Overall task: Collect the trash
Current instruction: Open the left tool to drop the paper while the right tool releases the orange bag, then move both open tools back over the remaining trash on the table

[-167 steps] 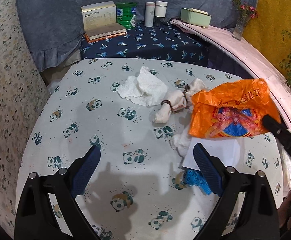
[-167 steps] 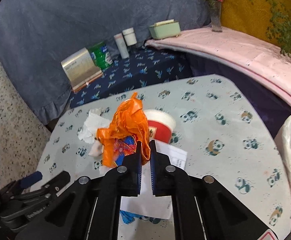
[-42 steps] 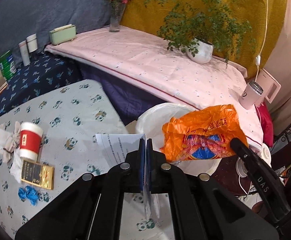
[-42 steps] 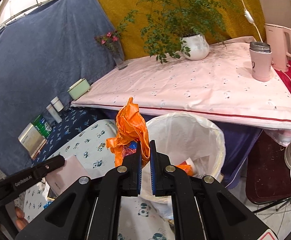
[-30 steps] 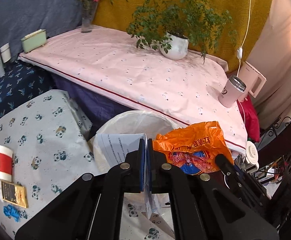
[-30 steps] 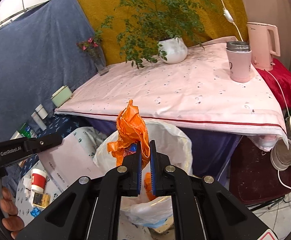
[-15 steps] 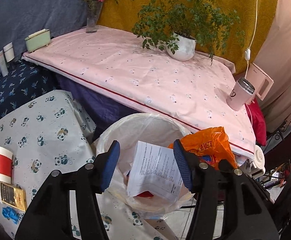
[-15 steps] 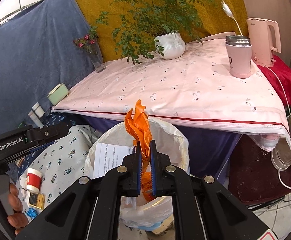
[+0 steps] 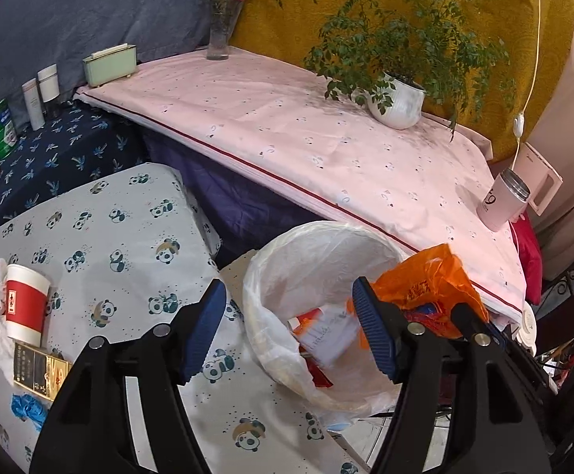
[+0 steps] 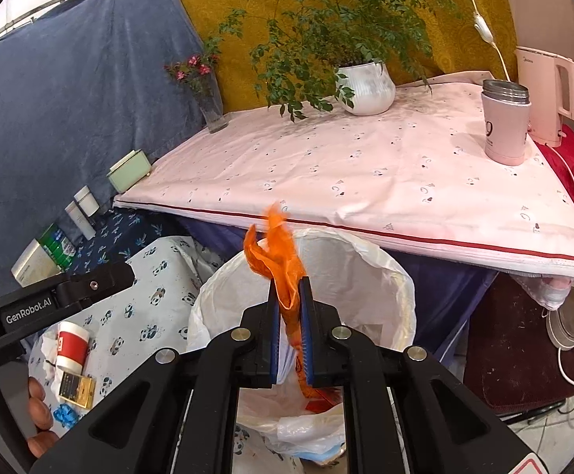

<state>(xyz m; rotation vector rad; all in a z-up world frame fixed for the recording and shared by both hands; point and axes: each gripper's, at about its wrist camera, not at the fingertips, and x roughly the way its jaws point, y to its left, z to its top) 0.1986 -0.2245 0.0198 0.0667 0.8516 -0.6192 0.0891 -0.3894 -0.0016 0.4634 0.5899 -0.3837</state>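
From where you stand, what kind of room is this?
Probably a lived-in room at home, though rigged with hung cloths. A potted plant, a kettle and a flower vase stand on a pink-clothed table, and a lined bin sits on the floor.

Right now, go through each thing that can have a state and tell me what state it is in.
Left gripper: jaws opening, nothing between them.
Right gripper: jaws opening, crumpled orange plastic bag between them.
White printed paper sheet: lying inside the bin.
White-lined trash bin: upright, partly filled.
Red-banded paper cup: upright on the panda-print tablecloth.
Pink steel-lidded tumbler: upright, lid on.
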